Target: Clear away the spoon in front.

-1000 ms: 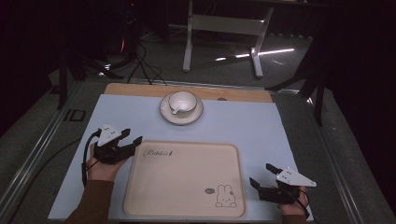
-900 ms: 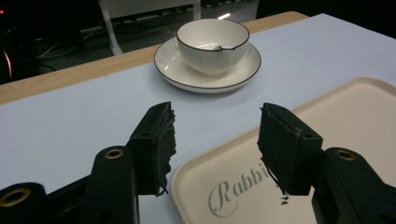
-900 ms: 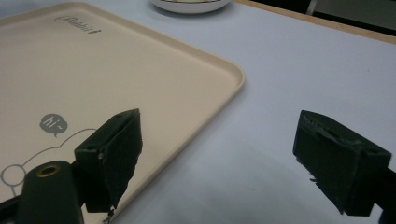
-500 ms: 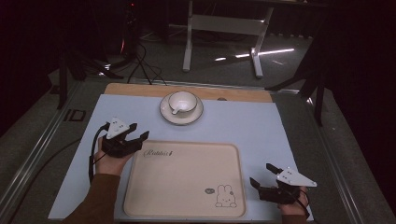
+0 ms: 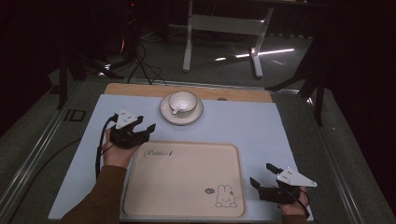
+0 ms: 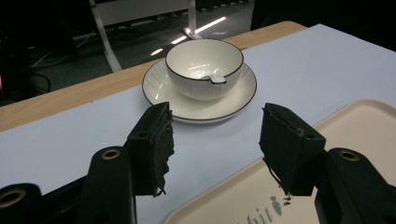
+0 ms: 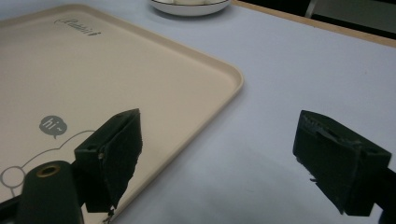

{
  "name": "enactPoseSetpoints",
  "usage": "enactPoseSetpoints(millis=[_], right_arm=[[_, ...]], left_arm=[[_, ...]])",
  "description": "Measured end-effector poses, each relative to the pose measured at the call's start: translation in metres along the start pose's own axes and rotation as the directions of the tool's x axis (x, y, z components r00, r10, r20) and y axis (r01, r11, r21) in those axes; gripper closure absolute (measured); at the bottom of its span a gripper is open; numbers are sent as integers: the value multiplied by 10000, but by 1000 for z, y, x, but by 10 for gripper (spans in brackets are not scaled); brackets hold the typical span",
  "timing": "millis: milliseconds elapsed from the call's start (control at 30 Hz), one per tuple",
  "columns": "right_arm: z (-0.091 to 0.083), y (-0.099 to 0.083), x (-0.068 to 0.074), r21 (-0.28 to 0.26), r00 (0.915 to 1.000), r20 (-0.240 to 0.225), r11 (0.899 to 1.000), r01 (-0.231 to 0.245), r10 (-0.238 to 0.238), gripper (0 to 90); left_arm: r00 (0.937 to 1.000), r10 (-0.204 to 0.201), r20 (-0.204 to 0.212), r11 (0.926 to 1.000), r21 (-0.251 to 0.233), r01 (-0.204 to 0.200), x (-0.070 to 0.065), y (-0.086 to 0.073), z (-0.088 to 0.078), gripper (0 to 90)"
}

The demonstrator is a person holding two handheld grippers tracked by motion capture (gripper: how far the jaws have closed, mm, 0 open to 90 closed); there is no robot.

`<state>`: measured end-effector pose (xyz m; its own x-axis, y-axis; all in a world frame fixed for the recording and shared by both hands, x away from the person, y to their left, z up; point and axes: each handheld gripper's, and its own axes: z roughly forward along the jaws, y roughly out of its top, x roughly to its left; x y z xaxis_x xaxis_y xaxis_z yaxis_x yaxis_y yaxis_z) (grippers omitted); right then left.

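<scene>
A white cup [image 5: 182, 101] [image 6: 204, 68] with a dark rim sits on a white saucer [image 5: 167, 113] [image 6: 243, 91] at the far middle of the pale blue mat. A beige tray [image 5: 187, 182] [image 7: 84, 70] with a rabbit drawing lies near the front edge. My left gripper [image 5: 144, 127] [image 6: 215, 140] hovers open over the tray's far left corner, jaws pointing at the cup and a short way from the saucer. My right gripper [image 5: 262, 174] [image 7: 233, 158] rests open at the tray's right front corner, nothing between its jaws.
The blue mat [image 5: 243, 126] covers a wooden table whose bare strip [image 5: 233, 93] shows at the back. Beyond it stand a white metal frame [image 5: 224, 28] and floor cables [image 5: 140, 65]. Bare mat lies right of the saucer.
My left gripper has moved forward and to the right, from the mat left of the tray to the tray's far left corner, closer to the cup. The right gripper has stayed put.
</scene>
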<state>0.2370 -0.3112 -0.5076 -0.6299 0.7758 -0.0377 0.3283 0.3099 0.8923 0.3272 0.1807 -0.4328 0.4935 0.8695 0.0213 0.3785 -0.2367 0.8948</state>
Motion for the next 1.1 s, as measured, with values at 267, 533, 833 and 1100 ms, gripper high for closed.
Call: enactPoseSetpoints(millis=[267, 533, 833, 1100], right_arm=[[0, 0, 0, -22, 10000, 13, 10000, -31, 31, 153], [-1, 0, -1, -72, 10000, 13, 10000, -29, 29, 153], [-1, 0, -1, -79, 10000, 23, 10000, -25, 25, 153], [0, 0, -1, -77, 10000, 17, 10000, -20, 20, 153]], left_arm=[[9997, 228, -11, 9995, 196, -228, -1, 12, 16, 431], [9998, 175, 30, 9996, 235, -176, -2, 22, 30, 431], [10000, -82, 10, 9995, 319, 82, 2, 27, 46, 431], [9993, -357, -116, 9987, 346, 361, 7, 28, 58, 431]])
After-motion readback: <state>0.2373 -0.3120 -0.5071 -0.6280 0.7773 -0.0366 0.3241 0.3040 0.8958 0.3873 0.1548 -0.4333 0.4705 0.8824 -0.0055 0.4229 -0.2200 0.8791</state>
